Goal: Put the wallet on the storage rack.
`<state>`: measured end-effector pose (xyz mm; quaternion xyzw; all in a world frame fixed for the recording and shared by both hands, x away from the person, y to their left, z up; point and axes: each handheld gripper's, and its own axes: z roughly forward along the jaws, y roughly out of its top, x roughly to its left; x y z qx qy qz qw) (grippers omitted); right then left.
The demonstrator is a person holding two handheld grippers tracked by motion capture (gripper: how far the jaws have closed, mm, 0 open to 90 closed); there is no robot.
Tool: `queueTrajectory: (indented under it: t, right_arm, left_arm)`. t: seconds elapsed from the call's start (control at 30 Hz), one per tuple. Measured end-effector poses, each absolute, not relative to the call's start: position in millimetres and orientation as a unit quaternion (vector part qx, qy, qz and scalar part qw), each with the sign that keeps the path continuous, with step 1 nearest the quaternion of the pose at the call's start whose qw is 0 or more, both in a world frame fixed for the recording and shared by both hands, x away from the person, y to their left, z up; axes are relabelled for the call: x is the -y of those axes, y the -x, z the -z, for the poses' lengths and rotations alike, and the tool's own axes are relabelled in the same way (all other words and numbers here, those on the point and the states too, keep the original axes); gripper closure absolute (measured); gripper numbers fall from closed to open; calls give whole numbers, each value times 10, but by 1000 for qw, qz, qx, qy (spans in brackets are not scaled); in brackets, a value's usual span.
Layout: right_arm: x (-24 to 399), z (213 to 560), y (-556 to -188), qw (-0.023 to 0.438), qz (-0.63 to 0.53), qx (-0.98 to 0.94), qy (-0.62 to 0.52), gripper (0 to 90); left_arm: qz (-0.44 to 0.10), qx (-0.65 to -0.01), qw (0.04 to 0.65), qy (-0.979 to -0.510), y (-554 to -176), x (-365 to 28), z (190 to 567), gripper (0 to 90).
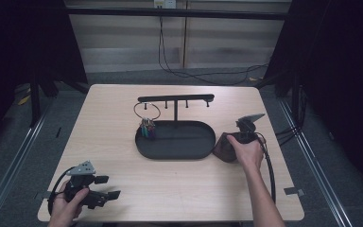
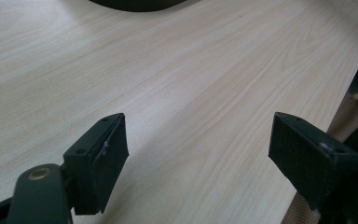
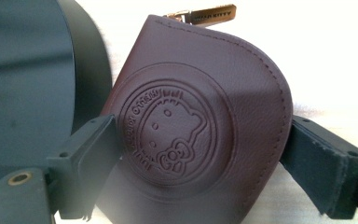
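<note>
A dark brown leather pouch (image 1: 222,148) with an embossed cat-face emblem and a gold zip pull (image 3: 210,14) lies flat on the table, against the right end of a black oval tray (image 1: 179,156). My right gripper (image 1: 234,142) is open and straddles the pouch (image 3: 191,126), one jaw at each side edge; I cannot tell if the pads press it. My left gripper (image 1: 108,187) rests open near the table's front left corner, with bare wood between its jaws (image 2: 198,154).
A black rack with a crossbar (image 1: 176,98) and small hooks rises from the tray's back. A wire ring with several coloured keys (image 1: 147,124) hangs from its left hook, down into the tray. Cables run across the floor behind the table.
</note>
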<state>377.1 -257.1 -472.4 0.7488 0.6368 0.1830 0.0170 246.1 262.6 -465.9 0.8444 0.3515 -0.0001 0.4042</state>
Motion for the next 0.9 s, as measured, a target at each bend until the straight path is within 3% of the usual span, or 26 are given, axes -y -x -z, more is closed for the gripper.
queueTrajectory:
  t: [0.27,0.43,0.5,0.6,0.73,0.9]
  right_arm:
    - [2551,4692,-3760,20,-182,-632,-753,195]
    - [2676,4616,-3728,21,-197,-616,-762,453]
    - [2715,4608,-3717,17,-199,-611,-766,494]
    - [2706,4591,-3718,16,-197,-609,-768,502]
    - [2725,4557,-3705,24,-207,-604,-769,602]
    - [2771,4537,-3688,19,-202,-602,-772,614]
  left_arm:
    - [0,-353,406,-843,-2469,-2632,4658,195]
    - [-3,-352,411,-841,-2457,-2641,4641,196]
    - [-10,-349,402,-846,-2451,-2623,4645,195]
    - [-7,-350,403,-846,-2451,-2609,4652,195]
    - [-8,-352,405,-844,-2455,-2628,4648,191]
    - [-12,-350,411,-842,-2456,-2636,4640,174]
